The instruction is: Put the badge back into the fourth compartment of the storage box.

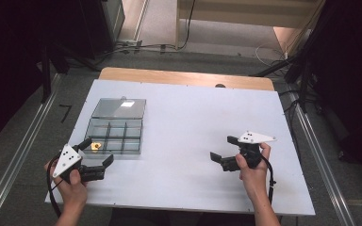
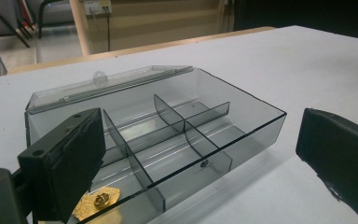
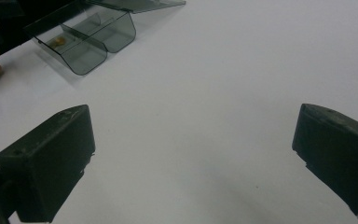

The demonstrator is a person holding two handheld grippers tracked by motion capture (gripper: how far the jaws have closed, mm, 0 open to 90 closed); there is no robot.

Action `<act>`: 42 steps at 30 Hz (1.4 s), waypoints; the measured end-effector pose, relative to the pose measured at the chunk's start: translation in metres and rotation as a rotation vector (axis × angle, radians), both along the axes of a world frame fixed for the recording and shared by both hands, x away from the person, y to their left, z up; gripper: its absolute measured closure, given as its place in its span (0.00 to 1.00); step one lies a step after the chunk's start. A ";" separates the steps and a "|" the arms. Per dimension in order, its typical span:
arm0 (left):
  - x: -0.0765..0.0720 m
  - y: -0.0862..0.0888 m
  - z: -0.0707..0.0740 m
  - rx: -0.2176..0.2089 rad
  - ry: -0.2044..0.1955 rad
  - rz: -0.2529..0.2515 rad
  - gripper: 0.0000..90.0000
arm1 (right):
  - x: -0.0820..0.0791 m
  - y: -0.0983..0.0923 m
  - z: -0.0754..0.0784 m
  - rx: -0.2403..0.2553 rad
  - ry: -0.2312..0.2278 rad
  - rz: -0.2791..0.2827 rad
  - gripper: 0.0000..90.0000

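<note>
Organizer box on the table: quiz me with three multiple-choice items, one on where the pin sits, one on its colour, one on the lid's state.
1. Where is the pin?
A. In the box's near-left compartment
B. On the bare table
C. Held in the right tongs

2. What colour is the pin?
A. Red
B. Gold
C. Blue

3. How is the lid?
A. Shut
B. Removed and lying apart
C. Open, folded back behind the box

Key: 1 A, the high view shows it in the corner compartment beside the left tongs. 2 B, it shines gold in the left gripper view. 3 C, the lid lies flat behind the compartments.
</note>
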State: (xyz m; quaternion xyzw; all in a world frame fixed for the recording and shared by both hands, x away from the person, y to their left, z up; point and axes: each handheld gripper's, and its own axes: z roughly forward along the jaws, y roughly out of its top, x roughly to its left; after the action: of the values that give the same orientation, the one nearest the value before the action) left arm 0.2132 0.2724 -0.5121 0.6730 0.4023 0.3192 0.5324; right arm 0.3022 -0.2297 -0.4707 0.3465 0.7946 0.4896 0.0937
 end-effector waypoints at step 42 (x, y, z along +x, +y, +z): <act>0.000 -0.001 0.000 0.010 0.004 -0.001 0.02 | -0.044 -0.108 -0.030 0.047 0.005 -0.208 0.00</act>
State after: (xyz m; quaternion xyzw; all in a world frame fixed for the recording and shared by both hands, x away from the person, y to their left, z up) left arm 0.2136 0.2710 -0.5121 0.6764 0.4013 0.3199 0.5282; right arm 0.2585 -0.3378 -0.5012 0.4305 0.7430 0.4946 0.1340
